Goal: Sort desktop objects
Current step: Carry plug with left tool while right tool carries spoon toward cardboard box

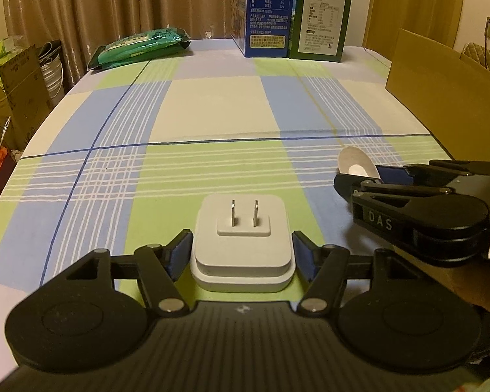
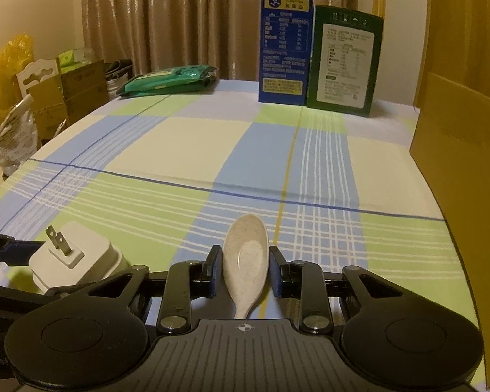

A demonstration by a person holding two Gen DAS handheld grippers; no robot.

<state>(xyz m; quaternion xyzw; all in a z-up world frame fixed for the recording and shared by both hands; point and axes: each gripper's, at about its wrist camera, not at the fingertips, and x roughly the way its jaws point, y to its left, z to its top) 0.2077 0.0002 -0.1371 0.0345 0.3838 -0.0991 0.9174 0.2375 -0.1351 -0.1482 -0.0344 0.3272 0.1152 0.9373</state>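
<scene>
The left gripper [image 1: 241, 254] grasps the white plug adapter [image 1: 243, 245] between its jaws. The right gripper [image 2: 245, 269] has the speckled spoon [image 2: 246, 254] between its jaws; whether they clench it, I cannot tell.

Smooth matt white plastic charger [image 1: 243, 245] with shiny metal prongs, speckled matt beige spoon [image 2: 246, 254], woven checked tablecloth [image 1: 212, 114], glossy green packet [image 1: 140, 45] upper left, matt brown cardboard box [image 2: 460, 176] at right.

brown curtains [image 2: 166, 16] hang behind the table's checked cloth [image 2: 192, 150] — stacked cardboard boxes [image 2: 72, 94] at left, warm dim indoor light.
</scene>
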